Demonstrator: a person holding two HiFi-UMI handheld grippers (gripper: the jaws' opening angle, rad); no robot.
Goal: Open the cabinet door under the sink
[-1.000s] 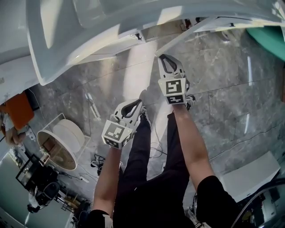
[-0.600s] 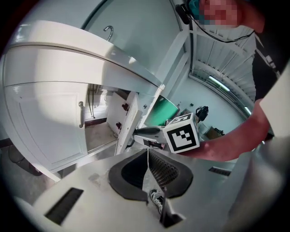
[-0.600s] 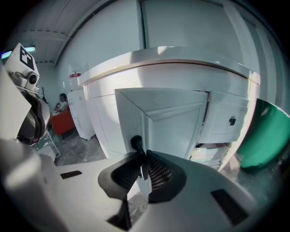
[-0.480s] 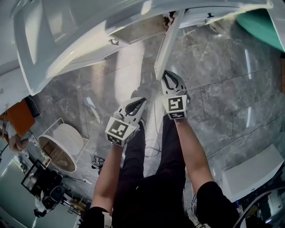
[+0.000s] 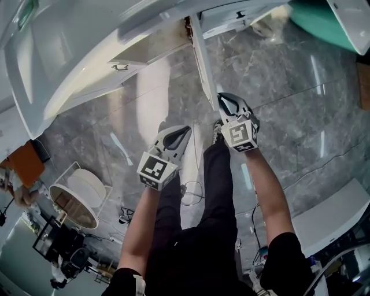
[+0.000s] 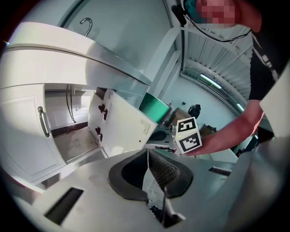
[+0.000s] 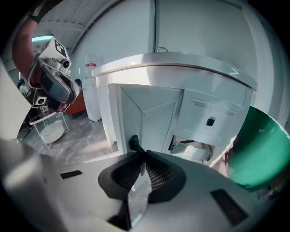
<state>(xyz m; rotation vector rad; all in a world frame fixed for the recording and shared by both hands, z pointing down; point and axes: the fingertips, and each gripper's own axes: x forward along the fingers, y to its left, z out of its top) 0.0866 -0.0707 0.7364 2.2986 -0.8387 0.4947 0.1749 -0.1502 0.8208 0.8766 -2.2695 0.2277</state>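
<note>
The white cabinet door (image 5: 203, 63) under the sink stands swung out, edge-on in the head view. My right gripper (image 5: 222, 104) is at its lower outer edge. In the right gripper view the jaws (image 7: 140, 157) are shut on the door's dark handle (image 7: 134, 144), with the door panel (image 7: 152, 113) just behind. My left gripper (image 5: 182, 133) hangs to the left, shut and holding nothing. The left gripper view shows the open door's inner face (image 6: 122, 131) with its hinges and the bare cabinet inside (image 6: 72, 140).
The neighbouring door (image 6: 27, 131) with a metal handle (image 6: 43, 121) stays shut. A green bin (image 5: 326, 17) stands at the far right, a wire rack with a white spool (image 5: 81, 193) at the left, and a white box (image 5: 329, 222) at the lower right. The person's legs (image 5: 199, 196) stand below the grippers.
The door has swung further out from the cabinet as my right gripper drew the handle back toward the person. The left gripper has hardly moved.
</note>
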